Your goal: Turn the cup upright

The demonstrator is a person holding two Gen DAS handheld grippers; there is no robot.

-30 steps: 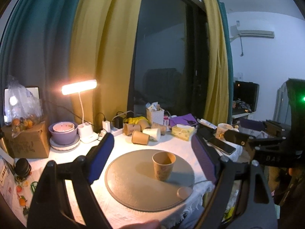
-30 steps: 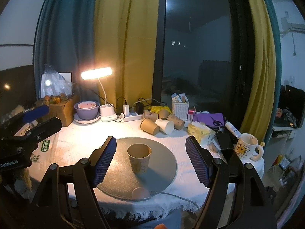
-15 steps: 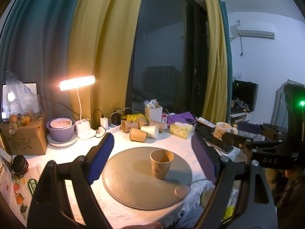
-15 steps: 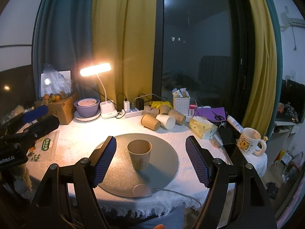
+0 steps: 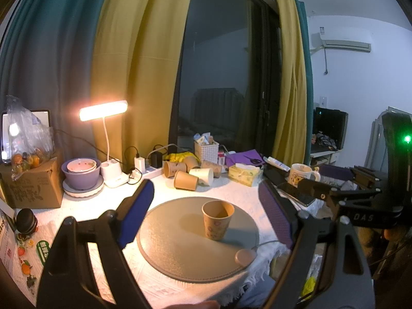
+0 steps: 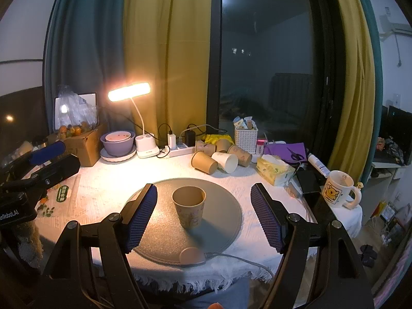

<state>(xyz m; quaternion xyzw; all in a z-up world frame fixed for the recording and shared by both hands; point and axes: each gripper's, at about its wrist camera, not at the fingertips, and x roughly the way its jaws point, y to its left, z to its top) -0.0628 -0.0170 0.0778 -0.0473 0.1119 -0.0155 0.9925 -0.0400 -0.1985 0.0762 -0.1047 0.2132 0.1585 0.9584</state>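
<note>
A brown paper cup [image 5: 217, 220] stands upright, mouth up, on a round grey mat [image 5: 175, 247]; it also shows in the right wrist view [image 6: 189, 210] on the mat [image 6: 154, 234]. My left gripper [image 5: 206, 216] is open and empty, held back from the cup above the table's near edge. My right gripper [image 6: 203, 213] is open and empty, also short of the cup. Each gripper shows at the edge of the other's view.
Several paper cups [image 6: 219, 158] lie on their sides at the back. A lit desk lamp [image 6: 140, 118], purple bowl [image 6: 118, 143], cardboard box [image 6: 82, 146], white basket [image 6: 246, 139], tissue pack [image 6: 274, 168] and bear mug [image 6: 337, 191] stand around. A cabled puck [image 6: 192, 255] sits on the mat's near rim.
Both grippers have drawn back and risen slightly from the table; the cup looks a little smaller and farther. The cup stays upright on the mat.
</note>
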